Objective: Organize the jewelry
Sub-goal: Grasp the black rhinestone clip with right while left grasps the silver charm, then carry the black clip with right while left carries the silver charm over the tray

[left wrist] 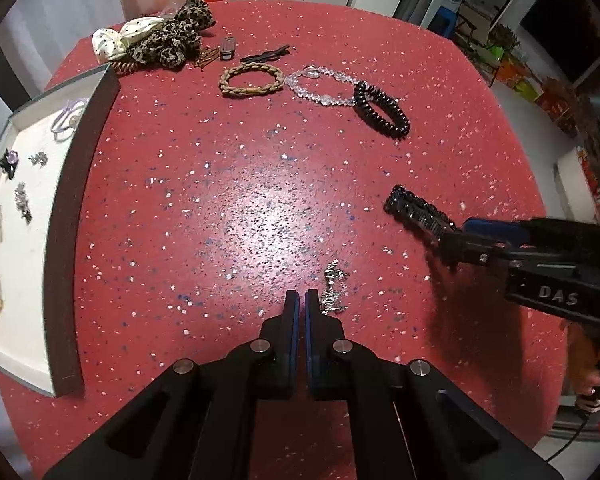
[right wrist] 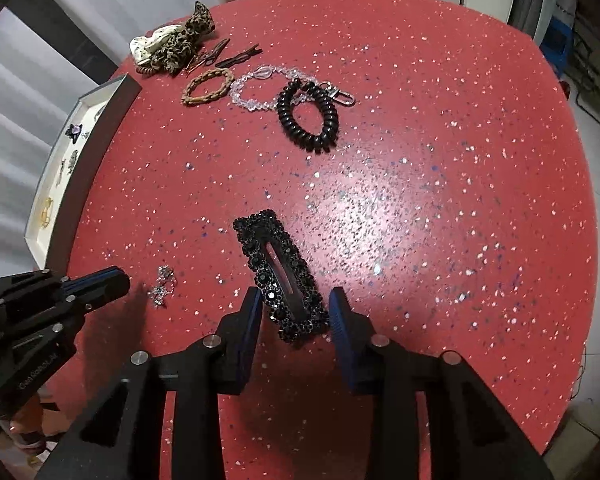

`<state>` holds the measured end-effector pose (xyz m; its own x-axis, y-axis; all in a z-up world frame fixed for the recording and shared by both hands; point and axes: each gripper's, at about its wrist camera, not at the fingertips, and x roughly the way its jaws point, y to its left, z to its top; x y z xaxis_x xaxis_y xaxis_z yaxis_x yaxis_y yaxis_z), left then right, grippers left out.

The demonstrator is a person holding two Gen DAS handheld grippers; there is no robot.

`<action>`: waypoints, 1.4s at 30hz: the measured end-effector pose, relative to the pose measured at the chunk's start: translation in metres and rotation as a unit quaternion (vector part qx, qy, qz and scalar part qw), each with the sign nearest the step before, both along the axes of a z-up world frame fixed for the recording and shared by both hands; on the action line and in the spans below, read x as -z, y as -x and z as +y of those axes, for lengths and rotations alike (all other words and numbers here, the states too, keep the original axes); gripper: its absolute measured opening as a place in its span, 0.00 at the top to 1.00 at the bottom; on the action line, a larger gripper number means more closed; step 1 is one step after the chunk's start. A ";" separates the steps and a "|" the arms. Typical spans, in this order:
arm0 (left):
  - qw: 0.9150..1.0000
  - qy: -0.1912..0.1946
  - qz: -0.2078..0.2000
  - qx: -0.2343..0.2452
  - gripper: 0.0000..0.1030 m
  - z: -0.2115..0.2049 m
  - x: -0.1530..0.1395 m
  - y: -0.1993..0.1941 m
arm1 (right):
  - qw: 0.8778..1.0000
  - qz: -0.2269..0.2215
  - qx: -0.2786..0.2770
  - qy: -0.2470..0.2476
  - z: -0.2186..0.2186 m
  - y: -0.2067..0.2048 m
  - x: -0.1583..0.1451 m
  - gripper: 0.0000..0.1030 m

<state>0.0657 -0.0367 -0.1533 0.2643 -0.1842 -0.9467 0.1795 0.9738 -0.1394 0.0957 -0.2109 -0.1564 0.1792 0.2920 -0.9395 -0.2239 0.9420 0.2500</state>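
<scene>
A black rhinestone hair clip (right wrist: pixel 284 276) sits between my right gripper's (right wrist: pixel 296 308) blue pads, which press on its near end. From the left wrist view the clip (left wrist: pixel 416 210) sticks out of the right gripper (left wrist: pixel 454 236) just over the red table. My left gripper (left wrist: pixel 302 300) is shut, with nothing visible between its pads. A small silver piece (left wrist: pixel 334 288) lies on the table just right of its fingertips, apart from them. The white tray (left wrist: pixel 72 220) at the left holds several small pieces.
At the far side lie a tan braided bracelet (left wrist: pixel 251 80), a clear bead bracelet (left wrist: pixel 320 88), a black coil bracelet (left wrist: pixel 382 110), scrunchies (left wrist: pixel 168 40) and dark hairpins (left wrist: pixel 266 54). The red speckled table (left wrist: pixel 220 200) is round, and the tray overhangs its left edge.
</scene>
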 end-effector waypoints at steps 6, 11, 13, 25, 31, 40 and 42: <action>1.000 -0.017 0.007 -0.001 0.43 -0.002 0.010 -0.001 | 1.000 -0.010 -0.009 0.015 0.006 -0.002 0.002 0.37; 1.000 -0.023 -0.012 -0.005 0.22 -0.003 0.007 0.001 | 0.997 -0.034 -0.042 0.061 0.026 -0.004 0.008 0.37; 1.000 -0.027 -0.009 -0.001 0.22 -0.006 0.011 -0.001 | 0.994 -0.047 -0.054 0.088 0.033 -0.005 0.009 0.45; 0.997 -0.048 -0.018 0.056 0.87 -0.038 0.016 -0.012 | 0.997 -0.041 -0.004 0.065 0.013 -0.006 0.007 0.65; 0.999 0.005 0.009 0.032 0.97 -0.024 0.004 -0.014 | 0.998 -0.030 0.040 0.039 0.002 0.000 -0.008 0.65; 0.999 0.027 0.001 0.027 0.97 0.001 -0.036 -0.001 | 0.996 -0.001 0.091 -0.015 -0.004 0.025 -0.039 0.65; 0.999 0.028 0.000 0.025 0.97 0.004 -0.045 0.003 | 0.995 0.004 0.097 -0.024 -0.001 0.031 -0.046 0.65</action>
